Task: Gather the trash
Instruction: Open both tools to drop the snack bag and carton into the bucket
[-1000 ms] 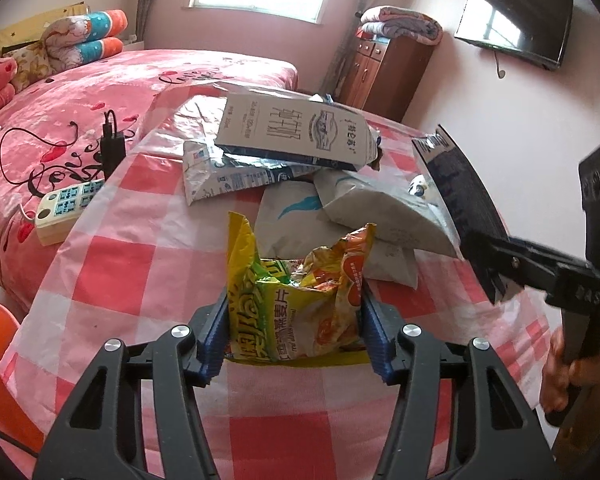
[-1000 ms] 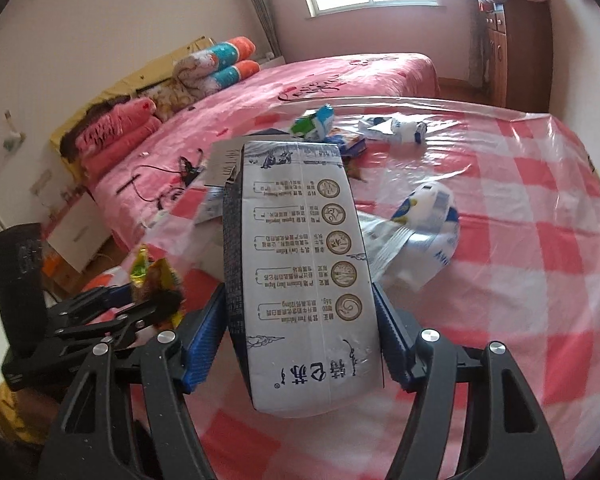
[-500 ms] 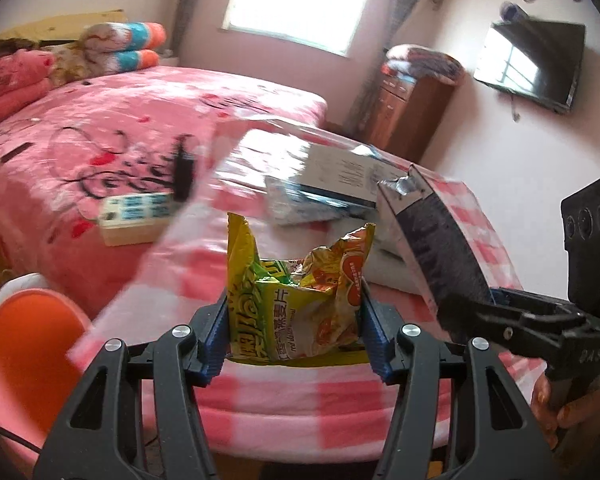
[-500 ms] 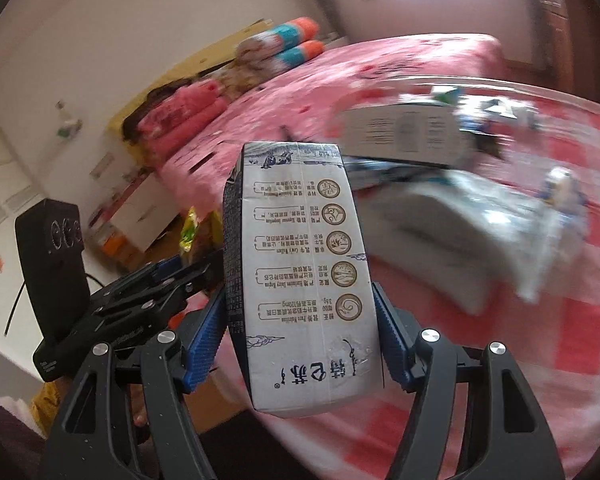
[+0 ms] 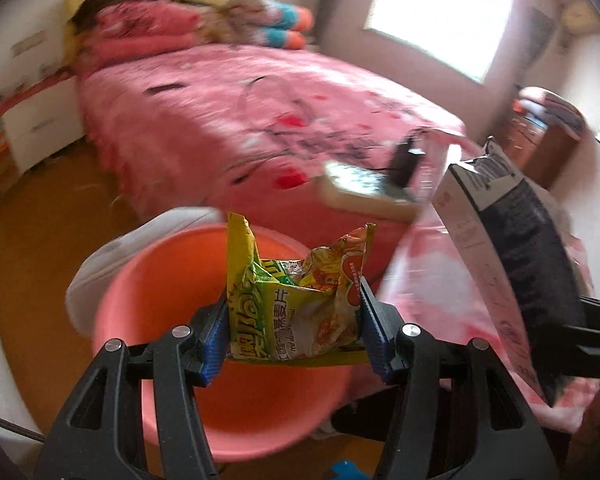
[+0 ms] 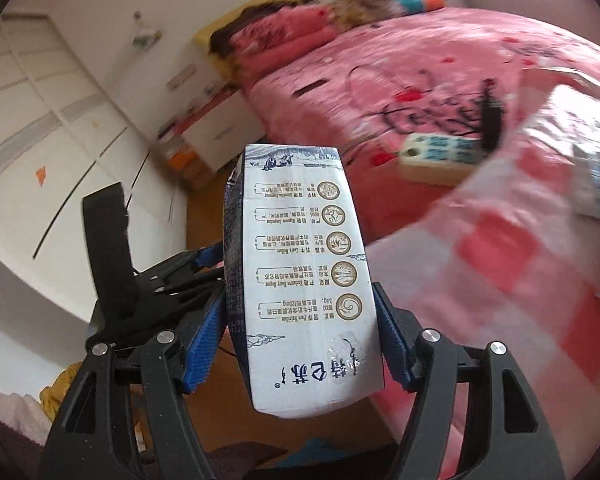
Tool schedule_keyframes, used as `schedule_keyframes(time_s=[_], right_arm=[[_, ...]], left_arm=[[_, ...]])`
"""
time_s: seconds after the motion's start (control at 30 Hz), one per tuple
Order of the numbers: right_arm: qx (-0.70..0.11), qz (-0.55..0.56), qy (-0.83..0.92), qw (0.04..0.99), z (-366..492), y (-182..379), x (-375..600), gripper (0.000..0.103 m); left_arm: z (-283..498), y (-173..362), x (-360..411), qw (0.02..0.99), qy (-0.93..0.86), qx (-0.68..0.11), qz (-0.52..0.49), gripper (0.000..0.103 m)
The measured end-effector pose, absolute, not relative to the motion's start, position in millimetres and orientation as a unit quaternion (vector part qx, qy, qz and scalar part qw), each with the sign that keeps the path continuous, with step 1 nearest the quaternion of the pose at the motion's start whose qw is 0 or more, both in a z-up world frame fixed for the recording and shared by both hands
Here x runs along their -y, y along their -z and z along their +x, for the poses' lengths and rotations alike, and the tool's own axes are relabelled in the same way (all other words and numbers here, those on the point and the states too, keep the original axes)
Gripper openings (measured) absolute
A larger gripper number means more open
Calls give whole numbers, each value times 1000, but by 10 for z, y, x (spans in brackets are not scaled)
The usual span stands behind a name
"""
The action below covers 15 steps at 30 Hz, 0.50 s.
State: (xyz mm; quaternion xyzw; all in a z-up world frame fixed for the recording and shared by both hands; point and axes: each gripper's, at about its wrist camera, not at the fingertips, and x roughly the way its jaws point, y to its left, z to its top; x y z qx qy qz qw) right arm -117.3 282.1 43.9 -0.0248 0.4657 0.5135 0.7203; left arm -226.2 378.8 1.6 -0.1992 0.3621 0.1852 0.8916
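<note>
Left hand-held gripper [image 5: 294, 330] & right hand-held gripper [image 6: 300, 344] both clamped, angled downward.

The left gripper [image 5: 292, 326] and the right gripper [image 6: 300, 340] look alike: black plastic arms, shiny round silver screws, and bumpy blue pads [image 6: 204, 344] inside the fingers.

pink bed [image 5: 228, 120], power strip [image 6: 440, 156]

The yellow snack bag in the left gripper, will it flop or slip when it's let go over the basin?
The yellow snack bag looks crumpled and torn open, so probably light and floppy. Its glossy film may be slippery, though the left gripper pinches it firmly. Released, it should likely flutter into the orange basin.
</note>
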Motion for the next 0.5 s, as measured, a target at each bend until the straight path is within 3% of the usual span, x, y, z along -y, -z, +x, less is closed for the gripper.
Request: schedule_keyframes(time_s=[0.17,0.27,0.5], right_arm=[[-480,-52,-519,706,-1193,-254,-3274,70],[-487,-68,-504,711,-1205,-132,-3400,84],[-481,-45,-474,736,-1172,-119,-3129,93]], left_arm=[[-2351,253,-4096,871,-224,-377,-221,59],[-2383,394,-4227,859,-232,-387,-243,63],[-2539,303,-4338,889,-247,-316,-221,82]])
